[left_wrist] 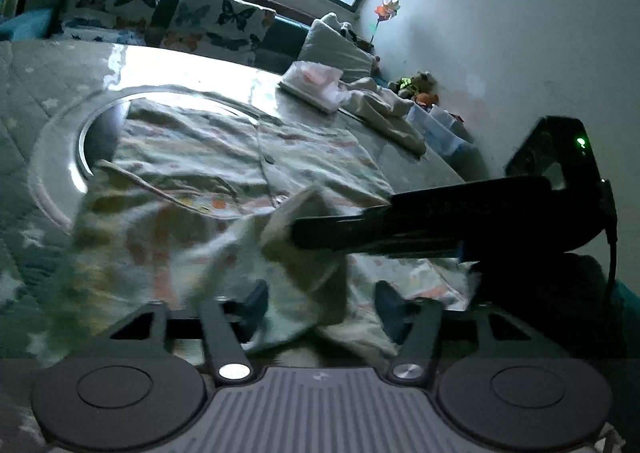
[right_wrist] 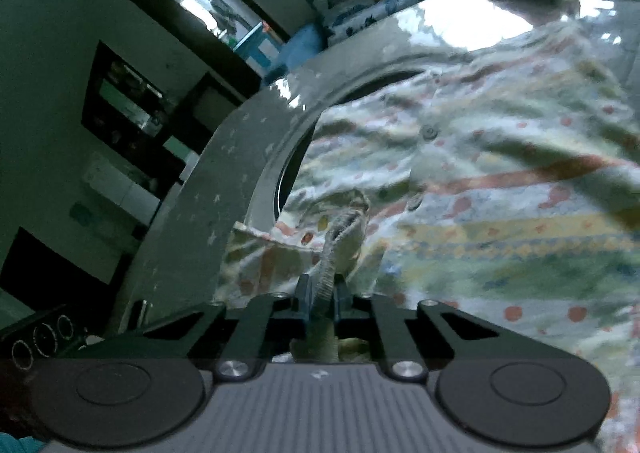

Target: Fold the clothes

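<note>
Right wrist view: right gripper [right_wrist: 320, 289] fingers pinch the pale dotted button shirt's [right_wrist: 500, 189] ribbed hem near the glossy tabletop's [right_wrist: 224, 157] edge, left gripper [left_wrist: 320, 301] fingers apart around loose cloth, risking a lopsided, dragged fold.

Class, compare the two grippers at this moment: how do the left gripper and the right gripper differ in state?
The left gripper has its jaws apart, while the right gripper is shut. The right gripper pinches a ribbed edge of the patterned shirt; the left gripper only has that cloth lying loosely between its fingers. Both point down at the same shirt.
</note>
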The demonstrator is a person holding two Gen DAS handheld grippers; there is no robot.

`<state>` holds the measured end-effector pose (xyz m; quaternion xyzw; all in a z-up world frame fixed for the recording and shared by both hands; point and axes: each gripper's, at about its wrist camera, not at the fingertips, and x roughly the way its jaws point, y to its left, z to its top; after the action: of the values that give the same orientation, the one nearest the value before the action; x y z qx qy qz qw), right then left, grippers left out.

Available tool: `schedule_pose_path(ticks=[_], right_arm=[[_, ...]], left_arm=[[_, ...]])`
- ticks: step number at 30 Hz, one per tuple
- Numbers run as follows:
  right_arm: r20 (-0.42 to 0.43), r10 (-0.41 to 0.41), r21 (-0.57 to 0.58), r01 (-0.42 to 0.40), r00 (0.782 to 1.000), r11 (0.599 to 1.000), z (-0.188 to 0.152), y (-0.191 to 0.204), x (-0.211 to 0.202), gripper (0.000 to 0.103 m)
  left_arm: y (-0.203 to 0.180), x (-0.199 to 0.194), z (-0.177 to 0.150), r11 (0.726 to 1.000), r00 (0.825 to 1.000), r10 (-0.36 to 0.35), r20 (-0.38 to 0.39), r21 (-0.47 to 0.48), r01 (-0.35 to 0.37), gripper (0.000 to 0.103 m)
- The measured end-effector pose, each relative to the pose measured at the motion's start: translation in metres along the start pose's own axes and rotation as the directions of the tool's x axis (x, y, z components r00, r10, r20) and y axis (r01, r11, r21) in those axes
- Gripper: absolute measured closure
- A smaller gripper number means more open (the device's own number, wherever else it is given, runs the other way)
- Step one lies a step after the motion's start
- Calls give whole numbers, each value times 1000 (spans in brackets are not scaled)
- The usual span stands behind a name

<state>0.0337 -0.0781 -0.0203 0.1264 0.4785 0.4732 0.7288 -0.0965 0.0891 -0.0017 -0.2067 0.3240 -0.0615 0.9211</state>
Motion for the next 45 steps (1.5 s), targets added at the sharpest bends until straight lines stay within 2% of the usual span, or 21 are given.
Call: schedule_pose_path(ticks=[4,8,13,20,24,26,30,32,33,35,36,38,41,45], right_arm=[[66,-25,-61,29,998,998,5,9,-25,95],[110,-107,-112,120,988,987,9,15,-46,95],[143,-229,-116,246,963,962,5,14,-58,95],[150,-334,-130,353,931,927,-8,11,-54,94],[161,-372,-145,394,914,907,-12,10,-50,87],[179,-378,-152,405,908,902,-11,10,-50,85],[184,-358,-189,390,915,901,-12,12,-47,75],[184,-358,-224,394,915,891,-16,14,-44,72],[186,-361,-247,399,914,883,-18,15,-42,70],[189,-378,-299,420,906,857,-23,17,-37,69],[189,-391,-315,433,901,845,-25,17,-35,68],[201,-422,-331,467,884,820,-27,17,-32,66],[255,-465,-318,528,848,788,-25,18,-37,59],[266,-434,-324,504,861,801,-27,21,-43,58]], left_arm=[[13,-16,5,1000,999,23,32,6,-23,25],[26,-24,9,998,997,62,47,-5,-62,21],[36,-25,15,996,995,86,46,-10,-85,21],[36,-19,27,996,995,87,57,25,-88,21],[34,-5,38,997,996,70,59,41,-72,23],[33,4,42,997,997,58,58,53,-61,27],[44,24,44,994,994,103,20,42,-104,47],[49,33,45,991,992,127,2,38,-127,50],[53,35,44,988,988,152,1,42,-152,62],[61,33,42,984,984,176,5,33,-176,75],[64,31,42,983,984,180,9,27,-180,78],[67,27,41,978,979,204,21,37,-205,82],[66,25,40,962,964,264,34,62,-265,83],[60,19,43,953,954,295,62,49,-298,82]])
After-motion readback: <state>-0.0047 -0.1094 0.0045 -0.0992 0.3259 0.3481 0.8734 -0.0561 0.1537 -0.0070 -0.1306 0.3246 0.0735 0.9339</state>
